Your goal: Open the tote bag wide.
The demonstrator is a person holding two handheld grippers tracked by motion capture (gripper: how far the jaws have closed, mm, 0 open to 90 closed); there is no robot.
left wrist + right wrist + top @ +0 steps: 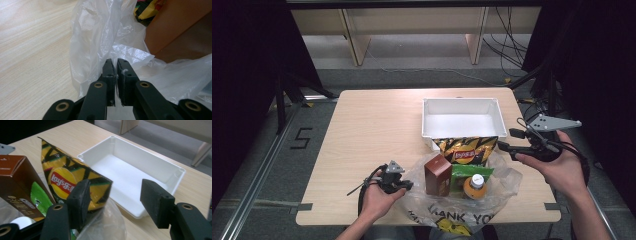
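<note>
A clear plastic bag (pixel 504 177) lies open at the table's near edge. It holds a yellow-black chips bag (pixel 467 149), a brown carton (pixel 437 175), a green pack (pixel 462 174) and an orange bottle (pixel 475 186) with a white cap. My left gripper (pixel 409 186) is shut on the bag's left edge; in the left gripper view its jaws (pixel 115 61) pinch the thin film (pixel 92 37). My right gripper (pixel 508 139) hovers open to the right of the chips bag. In the right gripper view the chips bag (pixel 65 180) stands just beyond my gripper's (pixel 115 195) left jaw, with no thing between the jaws.
An empty white bin (pixel 462 101) stands behind the bag on the table's right half; it shows close ahead in the right gripper view (pixel 140 167). The wooden table (pixel 372 130) is bare on its left half. Floor, cables and dark stands surround the table.
</note>
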